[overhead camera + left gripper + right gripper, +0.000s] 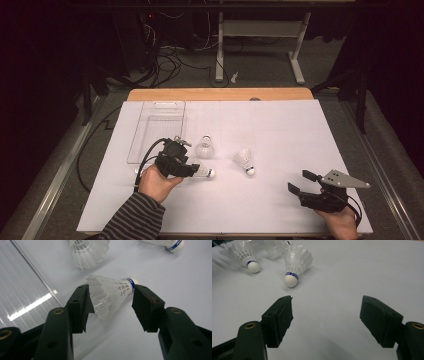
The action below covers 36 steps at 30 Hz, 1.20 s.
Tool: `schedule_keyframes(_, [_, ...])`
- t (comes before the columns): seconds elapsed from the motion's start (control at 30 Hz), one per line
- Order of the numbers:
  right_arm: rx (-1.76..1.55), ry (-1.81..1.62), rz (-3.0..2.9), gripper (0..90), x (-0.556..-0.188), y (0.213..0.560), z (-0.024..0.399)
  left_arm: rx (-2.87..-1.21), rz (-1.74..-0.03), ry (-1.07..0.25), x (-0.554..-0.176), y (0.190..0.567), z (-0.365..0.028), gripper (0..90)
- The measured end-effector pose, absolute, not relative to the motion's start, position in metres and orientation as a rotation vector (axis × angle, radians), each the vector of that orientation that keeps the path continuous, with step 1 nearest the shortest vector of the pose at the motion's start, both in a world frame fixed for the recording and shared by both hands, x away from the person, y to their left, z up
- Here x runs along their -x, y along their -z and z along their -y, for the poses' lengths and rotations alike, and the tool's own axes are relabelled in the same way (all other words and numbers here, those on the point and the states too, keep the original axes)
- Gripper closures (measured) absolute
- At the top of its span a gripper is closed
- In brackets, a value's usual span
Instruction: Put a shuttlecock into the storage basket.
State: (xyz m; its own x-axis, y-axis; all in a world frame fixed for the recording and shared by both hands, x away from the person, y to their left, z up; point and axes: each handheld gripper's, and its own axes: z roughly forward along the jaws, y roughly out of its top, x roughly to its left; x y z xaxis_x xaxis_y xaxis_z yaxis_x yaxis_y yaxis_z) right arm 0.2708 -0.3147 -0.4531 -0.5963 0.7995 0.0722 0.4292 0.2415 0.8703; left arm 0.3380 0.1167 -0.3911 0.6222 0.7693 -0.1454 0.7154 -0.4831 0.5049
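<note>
The left hand-held gripper (110,307) has its jaws apart, straddling a white feathered shuttlecock with a blue-banded cork tip (110,291), pads not yet pressing. It lies on its side on the white paper-covered surface (280,130), at about 7 o'clock from centre, just right of the clear ribbed plastic tray (157,131). It looks very light, with a fragile skirt (likely easily crushed), so the firm cork end seems the safer hold. The right hand-held gripper (327,317) rests with jaws wide apart, holding nothing.
</note>
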Motion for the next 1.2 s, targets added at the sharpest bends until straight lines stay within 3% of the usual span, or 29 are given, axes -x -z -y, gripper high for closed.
schedule_keyframes(0.57, [-1.122,-1.302,-2.136,26.9,-0.271,0.453,0.314,-2.381,-1.185,-0.073,-0.343,0.399,-0.111,50.2])
schedule_keyframes(1.2, [-1.118,-1.298,-2.141,26.9,-0.271,0.453,0.314,-2.382,-1.203,0.003,-0.348,0.411,-0.113,59.8])
